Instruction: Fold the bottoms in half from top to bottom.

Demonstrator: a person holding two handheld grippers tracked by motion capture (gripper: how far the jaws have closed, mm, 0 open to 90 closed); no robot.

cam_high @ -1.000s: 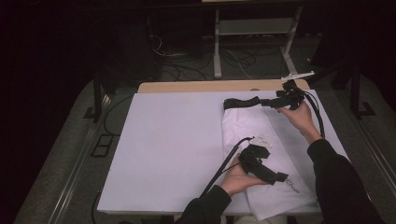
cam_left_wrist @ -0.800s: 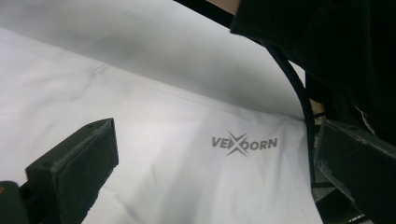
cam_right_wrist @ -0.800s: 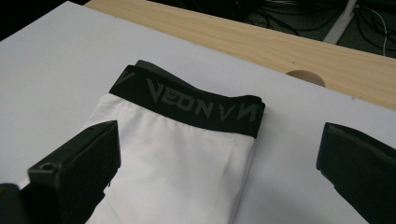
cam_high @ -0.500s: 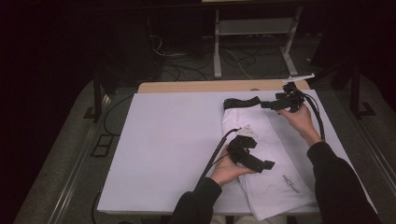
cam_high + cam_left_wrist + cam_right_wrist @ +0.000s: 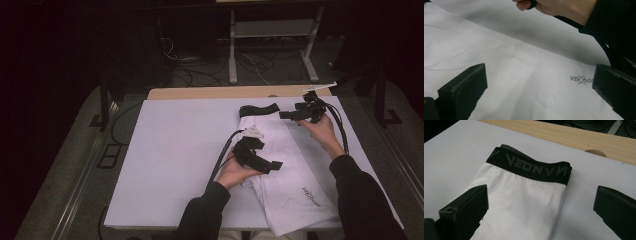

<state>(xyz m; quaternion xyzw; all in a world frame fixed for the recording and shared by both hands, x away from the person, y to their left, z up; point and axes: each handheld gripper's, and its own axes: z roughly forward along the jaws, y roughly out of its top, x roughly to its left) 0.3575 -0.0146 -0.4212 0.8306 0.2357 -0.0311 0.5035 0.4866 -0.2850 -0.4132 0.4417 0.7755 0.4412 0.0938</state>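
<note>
Both forearms, in dark sleeves, come up from the near edge in the high view. The left hand (image 5: 239,172) grips the left gripper (image 5: 272,164) low and close to the body, pointing to the person's right, its jaws spread wide apart. The right hand (image 5: 320,127) holds the right gripper (image 5: 285,115) farther out, arm stretched forward, pointing left, its jaws likewise wide apart.

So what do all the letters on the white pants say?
"VEON" then upside-down letters, roughly "VN", cut off at the fold: on the black waistband of the white pants.
"VEX O", cut off by the left gripper's jaw: grey logo on the white fabric.
The high view's small print on the leg: too small to read.
</note>
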